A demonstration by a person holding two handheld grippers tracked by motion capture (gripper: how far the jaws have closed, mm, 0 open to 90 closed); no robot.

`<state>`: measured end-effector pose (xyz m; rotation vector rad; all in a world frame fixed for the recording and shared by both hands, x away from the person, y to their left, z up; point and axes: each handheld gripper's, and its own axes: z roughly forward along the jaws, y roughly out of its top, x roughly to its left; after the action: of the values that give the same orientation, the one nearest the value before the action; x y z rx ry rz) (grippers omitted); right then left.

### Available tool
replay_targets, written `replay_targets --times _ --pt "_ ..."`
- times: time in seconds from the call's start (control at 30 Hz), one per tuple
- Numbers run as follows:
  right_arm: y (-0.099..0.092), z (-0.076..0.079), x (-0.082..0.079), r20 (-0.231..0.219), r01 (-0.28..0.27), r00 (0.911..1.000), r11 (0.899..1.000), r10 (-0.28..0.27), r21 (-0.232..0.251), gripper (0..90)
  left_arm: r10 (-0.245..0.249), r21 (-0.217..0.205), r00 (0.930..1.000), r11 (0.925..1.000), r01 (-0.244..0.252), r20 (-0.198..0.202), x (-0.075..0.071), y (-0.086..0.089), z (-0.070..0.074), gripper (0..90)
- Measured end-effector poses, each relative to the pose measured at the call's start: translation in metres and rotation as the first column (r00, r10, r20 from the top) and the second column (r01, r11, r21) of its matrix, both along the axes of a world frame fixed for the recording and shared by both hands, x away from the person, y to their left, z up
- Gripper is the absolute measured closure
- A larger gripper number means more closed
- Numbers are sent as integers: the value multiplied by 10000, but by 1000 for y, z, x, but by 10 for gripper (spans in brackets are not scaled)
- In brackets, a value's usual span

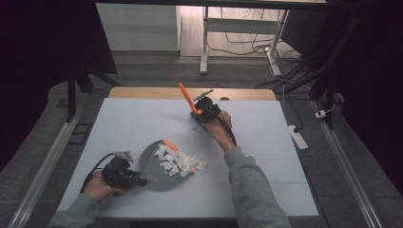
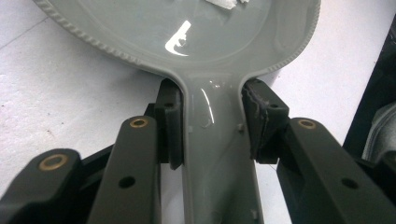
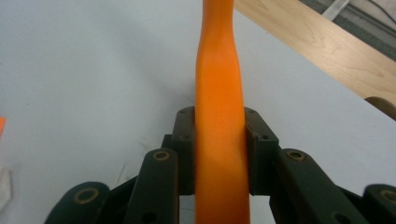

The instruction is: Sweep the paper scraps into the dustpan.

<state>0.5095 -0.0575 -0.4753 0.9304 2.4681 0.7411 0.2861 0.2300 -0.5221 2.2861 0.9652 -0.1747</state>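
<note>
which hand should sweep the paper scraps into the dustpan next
Right, probably. The right tool is shut on the orange brush handle, free to move. The left tool is clamped on the grey dustpan handle, steadying it beside the scraps.

A big pale blue table top (image 1: 142,123) has a light wooden strip (image 1: 152,92) along its far edge. Behind it stands a white desk leg (image 1: 205,42). A white power strip (image 1: 298,137) lies on the grey floor (image 1: 342,156).

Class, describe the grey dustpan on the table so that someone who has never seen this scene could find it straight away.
Start at the pale table and look to its near left part. There lies the grey dustpan, its handle clamped in the left gripper. It alone is flat, round and grey, with white paper scraps piled on it.
</note>
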Motion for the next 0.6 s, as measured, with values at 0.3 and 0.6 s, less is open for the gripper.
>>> replay_targets --times 0.3,0.6 --pt "13 1 -15 -340 -682 9972 9970 669 -374 709 18 0 10000 10000 -18 13 0 -1 -1 614" --pt "20 1 -53 -634 -1725 9829 9849 1732 160 709 51 -6 10000 10000 -51 8 1 -1 -1 614"
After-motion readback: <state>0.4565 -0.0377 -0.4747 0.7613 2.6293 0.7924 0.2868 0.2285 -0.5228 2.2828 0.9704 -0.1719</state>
